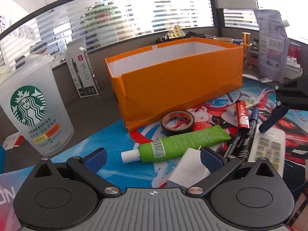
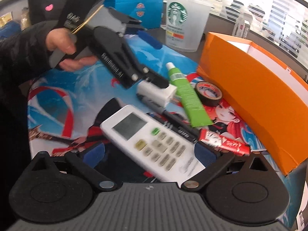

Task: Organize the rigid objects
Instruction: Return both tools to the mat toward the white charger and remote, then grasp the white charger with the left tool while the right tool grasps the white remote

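While the left gripper [image 1: 152, 158] gapes over a white plug adapter [image 1: 187, 170], the right gripper [image 2: 149, 152] straddles, wide open, a white remote control [image 2: 152, 144] near the orange cardboard box [image 2: 250, 88].

My left jaws stand wide over the printed mat [image 1: 107, 140]; bare mat lies open beneath my left pad, while the white charger [image 1: 187, 168] touches my right one; the green tube [image 1: 179, 144] lies slantwise just ahead, with the tape roll [image 1: 177, 122] behind it, barring a straight run to the orange box [image 1: 173, 82], whose open top is clear; the frosted cup [image 1: 36, 111] walls off the left; my right jaws also stand wide, the white remote [image 2: 154, 144] lying between them; the red stick [image 2: 223, 142] crowds my right pad; black markers [image 2: 173, 123] lie beyond the remote.
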Demonstrator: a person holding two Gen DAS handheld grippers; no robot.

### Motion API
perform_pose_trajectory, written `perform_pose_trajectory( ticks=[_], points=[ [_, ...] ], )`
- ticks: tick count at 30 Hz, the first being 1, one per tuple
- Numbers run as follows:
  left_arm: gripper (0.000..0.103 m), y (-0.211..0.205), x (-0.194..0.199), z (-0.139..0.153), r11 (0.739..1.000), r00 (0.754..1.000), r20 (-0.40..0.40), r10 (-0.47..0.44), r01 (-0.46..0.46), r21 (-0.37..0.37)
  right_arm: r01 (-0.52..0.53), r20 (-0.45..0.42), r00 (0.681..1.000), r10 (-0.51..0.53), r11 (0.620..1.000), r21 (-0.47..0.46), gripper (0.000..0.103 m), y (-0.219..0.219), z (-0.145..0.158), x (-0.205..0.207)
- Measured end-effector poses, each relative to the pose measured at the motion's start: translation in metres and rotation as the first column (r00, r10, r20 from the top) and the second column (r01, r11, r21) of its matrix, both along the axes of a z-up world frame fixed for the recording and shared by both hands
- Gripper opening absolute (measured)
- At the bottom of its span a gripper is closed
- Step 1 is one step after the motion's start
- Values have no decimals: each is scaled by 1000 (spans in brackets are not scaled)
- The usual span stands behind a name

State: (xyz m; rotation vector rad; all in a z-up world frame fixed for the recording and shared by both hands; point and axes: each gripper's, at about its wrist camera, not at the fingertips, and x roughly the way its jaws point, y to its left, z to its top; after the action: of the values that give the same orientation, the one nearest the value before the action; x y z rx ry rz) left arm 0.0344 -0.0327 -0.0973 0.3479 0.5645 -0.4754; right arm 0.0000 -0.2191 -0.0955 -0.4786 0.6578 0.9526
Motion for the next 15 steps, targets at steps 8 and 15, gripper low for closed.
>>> perform_pose_trajectory(
  ticks=[8,15],
  points=[
    [103,2,-1,-3,998,998,-31,-61,61,7,-54,-10,999,53,998,-23,101,2,1,11],
    [103,3,-5,-3,994,993,-53,-103,104,22,-124,-29,992,123,992,-33,103,2,1,23]
  ],
)
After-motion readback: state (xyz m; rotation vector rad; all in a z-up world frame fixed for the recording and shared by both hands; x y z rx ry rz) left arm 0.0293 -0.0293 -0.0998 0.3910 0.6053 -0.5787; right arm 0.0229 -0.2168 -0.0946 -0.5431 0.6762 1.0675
